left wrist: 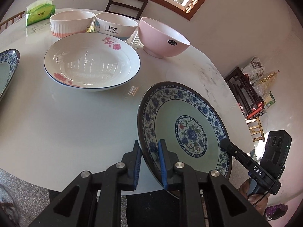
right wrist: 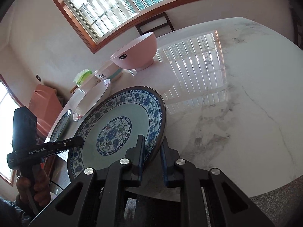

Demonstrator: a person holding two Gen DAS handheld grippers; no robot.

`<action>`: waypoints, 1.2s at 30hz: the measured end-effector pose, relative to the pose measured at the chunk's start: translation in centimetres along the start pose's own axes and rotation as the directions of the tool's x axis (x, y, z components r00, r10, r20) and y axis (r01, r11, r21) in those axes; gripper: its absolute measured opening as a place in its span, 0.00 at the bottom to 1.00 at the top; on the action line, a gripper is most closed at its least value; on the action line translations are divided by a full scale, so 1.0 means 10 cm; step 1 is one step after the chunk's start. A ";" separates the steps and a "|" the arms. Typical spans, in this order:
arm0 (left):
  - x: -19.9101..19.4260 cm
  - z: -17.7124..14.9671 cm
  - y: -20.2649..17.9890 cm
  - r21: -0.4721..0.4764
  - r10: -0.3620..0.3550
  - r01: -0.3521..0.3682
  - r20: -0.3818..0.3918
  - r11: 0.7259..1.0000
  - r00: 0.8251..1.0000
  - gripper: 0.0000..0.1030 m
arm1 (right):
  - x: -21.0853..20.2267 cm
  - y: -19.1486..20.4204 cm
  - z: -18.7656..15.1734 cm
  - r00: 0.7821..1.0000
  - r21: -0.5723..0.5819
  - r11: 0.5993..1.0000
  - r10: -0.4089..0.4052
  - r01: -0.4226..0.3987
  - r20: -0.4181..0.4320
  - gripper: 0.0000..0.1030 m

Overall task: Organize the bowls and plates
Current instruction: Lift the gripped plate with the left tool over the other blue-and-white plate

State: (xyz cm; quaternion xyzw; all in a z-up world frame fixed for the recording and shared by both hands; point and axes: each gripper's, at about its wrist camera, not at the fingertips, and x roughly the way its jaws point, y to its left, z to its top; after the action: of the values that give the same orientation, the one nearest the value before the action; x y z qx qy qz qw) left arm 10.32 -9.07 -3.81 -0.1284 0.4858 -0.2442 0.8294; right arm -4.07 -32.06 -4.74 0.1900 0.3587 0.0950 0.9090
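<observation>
Left wrist view
- Left gripper (left wrist: 150,162): its two blue-padded fingers straddle the near-left rim of the blue plate (left wrist: 187,130); one pad sits on the plate's face, the other behind the rim. Whether they press tight I cannot tell.
- Blue plate: tilted, at the near right edge of the table (left wrist: 66,123), its near part past that edge.
- Right gripper (left wrist: 224,143): comes in from the right; its tip meets the plate's right rim.
- Rose plate (left wrist: 92,64): flat, toward the table's middle, well apart from the blue plate.
- Second blue plate (left wrist: 8,66): at the left edge, cut off by the frame.
- Bowls: ribbed bowl (left wrist: 72,23), dog bowl (left wrist: 116,25) and pink bowl (left wrist: 162,36) stand in a row behind the rose plate, along the far edge.
- Tissue pack (left wrist: 39,12): far left, beside the ribbed bowl.

Right wrist view
- Right gripper (right wrist: 152,155): fingers narrow, one on each side of the blue plate's (right wrist: 117,130) right rim; firm contact cannot be told.
- Left gripper (right wrist: 80,141): dark finger lying over the plate's left rim, held by a hand (right wrist: 35,187).
- Blue plate: tilted, at the table's (right wrist: 236,113) near edge.
- Pink bowl (right wrist: 138,53): at the far edge, upright.
- Rose plate (right wrist: 92,99), dog bowl (right wrist: 108,74), second blue plate (right wrist: 60,124): beyond the held plate, partly hidden.
</observation>
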 end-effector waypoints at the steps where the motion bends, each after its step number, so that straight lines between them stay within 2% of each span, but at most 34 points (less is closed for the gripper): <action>1: -0.02 -0.01 0.00 -0.003 -0.003 0.003 0.004 1.000 1.000 0.18 | -0.02 0.03 -0.01 1.000 -0.004 1.000 0.000 0.000 0.005 0.15; 10: -0.49 -0.08 0.22 -0.016 0.042 -0.041 0.105 0.999 0.994 0.17 | -0.02 0.42 -0.06 0.998 -0.068 0.996 0.059 -0.059 0.000 0.16; 19: -1.07 -0.18 0.78 -0.131 0.136 -0.111 0.199 0.985 0.970 0.17 | 0.28 1.07 -0.08 0.987 -0.167 0.973 0.152 -0.160 -0.060 0.16; 24: -1.40 -0.20 1.17 -0.207 0.200 -0.150 0.243 0.967 0.949 0.18 | 0.55 1.56 -0.02 0.976 -0.250 0.945 0.194 -0.213 -0.100 0.17; 27: -1.57 -0.17 1.42 -0.248 0.250 -0.185 0.267 0.951 0.931 0.18 | 0.76 1.84 0.04 0.968 -0.292 0.924 0.220 -0.246 -0.120 0.17; 36: -1.86 0.00 2.20 -0.361 0.377 -0.266 0.284 0.894 0.881 0.21 | 1.49 2.64 0.17 0.946 -0.379 0.870 0.257 -0.315 -0.195 0.17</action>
State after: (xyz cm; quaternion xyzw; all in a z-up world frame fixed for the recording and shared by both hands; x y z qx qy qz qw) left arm 8.84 19.47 0.09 -0.2151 0.3788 0.0050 0.9001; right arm 6.94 -3.87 -1.91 0.0417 0.3611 0.3137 0.8772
